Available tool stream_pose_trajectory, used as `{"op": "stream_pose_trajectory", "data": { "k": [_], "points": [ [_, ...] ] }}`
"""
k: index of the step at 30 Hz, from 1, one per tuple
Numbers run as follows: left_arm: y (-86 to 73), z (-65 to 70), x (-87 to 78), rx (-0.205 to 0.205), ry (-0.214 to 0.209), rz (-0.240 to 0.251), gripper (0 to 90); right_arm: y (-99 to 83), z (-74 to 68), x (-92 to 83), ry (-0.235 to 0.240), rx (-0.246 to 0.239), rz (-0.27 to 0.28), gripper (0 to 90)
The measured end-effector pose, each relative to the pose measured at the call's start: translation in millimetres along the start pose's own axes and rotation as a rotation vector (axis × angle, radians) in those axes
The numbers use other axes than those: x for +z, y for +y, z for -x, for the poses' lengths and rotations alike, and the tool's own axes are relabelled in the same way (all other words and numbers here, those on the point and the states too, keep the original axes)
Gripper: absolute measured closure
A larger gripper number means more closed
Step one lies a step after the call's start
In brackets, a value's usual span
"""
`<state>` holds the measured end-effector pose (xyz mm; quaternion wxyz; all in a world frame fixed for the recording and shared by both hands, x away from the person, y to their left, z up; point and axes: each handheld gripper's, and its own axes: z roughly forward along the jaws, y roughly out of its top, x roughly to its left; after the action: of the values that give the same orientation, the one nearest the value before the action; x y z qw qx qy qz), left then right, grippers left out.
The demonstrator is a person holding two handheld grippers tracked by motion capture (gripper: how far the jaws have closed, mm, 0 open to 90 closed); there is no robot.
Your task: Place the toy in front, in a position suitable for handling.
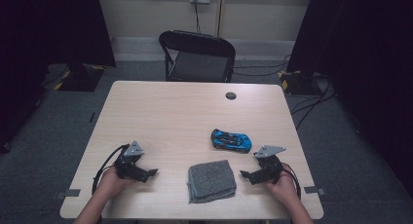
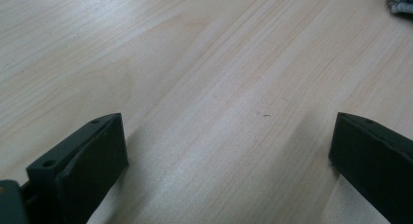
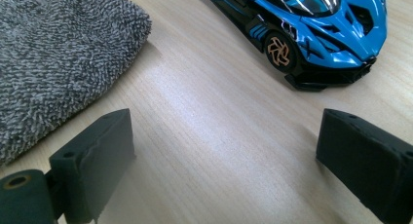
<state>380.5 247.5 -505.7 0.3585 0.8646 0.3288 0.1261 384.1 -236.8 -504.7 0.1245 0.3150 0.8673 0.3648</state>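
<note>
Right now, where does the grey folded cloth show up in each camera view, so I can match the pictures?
High view: grey cloth near the table's front edge, between the two grippers.
Left gripper view: only a corner at the top right.
Right gripper view: upper left, left of the blue toy car.
Shared landmark: the wooden tabletop.

Bare table (image 1: 170, 112) is lying open ahead of both grippers; the folded grey cloth (image 1: 212, 180) and blue toy car (image 1: 231, 140) are blocking the middle-right

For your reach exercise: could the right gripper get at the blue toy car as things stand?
Probably yes: the right gripper stands open, and bare table lies between it and the blue toy car.
</note>
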Motion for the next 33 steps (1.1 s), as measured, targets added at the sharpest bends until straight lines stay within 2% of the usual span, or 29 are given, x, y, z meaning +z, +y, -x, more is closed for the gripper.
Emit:
{"op": "stream_pose_trajectory", "data": {
  "k": [21,25,27,31,33],
  "points": [
    [1.7,-1.5,1.8,0.0,0.0,0.002,0.0,-2.3,1.0,-2.5,0.006,0.003,0.003,6.4],
    [2.6,-2.0,2.7,-0.002,0.0,0.002,0.0,-1.6,1.6,-5.7,0.006,0.009,-0.008,11.3],
    [2.5,-2.0,2.7,-0.002,0.0,0.002,0.0,-1.1,3.0,-8.0,0.012,0.01,-0.002,12.9],
    [2.6,-1.7,3.0,-0.008,0.0,0.003,0.0,4.2,8.8,-13.2,-0.011,0.015,0.029,12.9],
    [2.7,-1.9,3.0,-0.004,0.002,0.003,0.0,9.0,13.4,-14.7,0.005,0.029,0.052,12.9]
  ]
}}
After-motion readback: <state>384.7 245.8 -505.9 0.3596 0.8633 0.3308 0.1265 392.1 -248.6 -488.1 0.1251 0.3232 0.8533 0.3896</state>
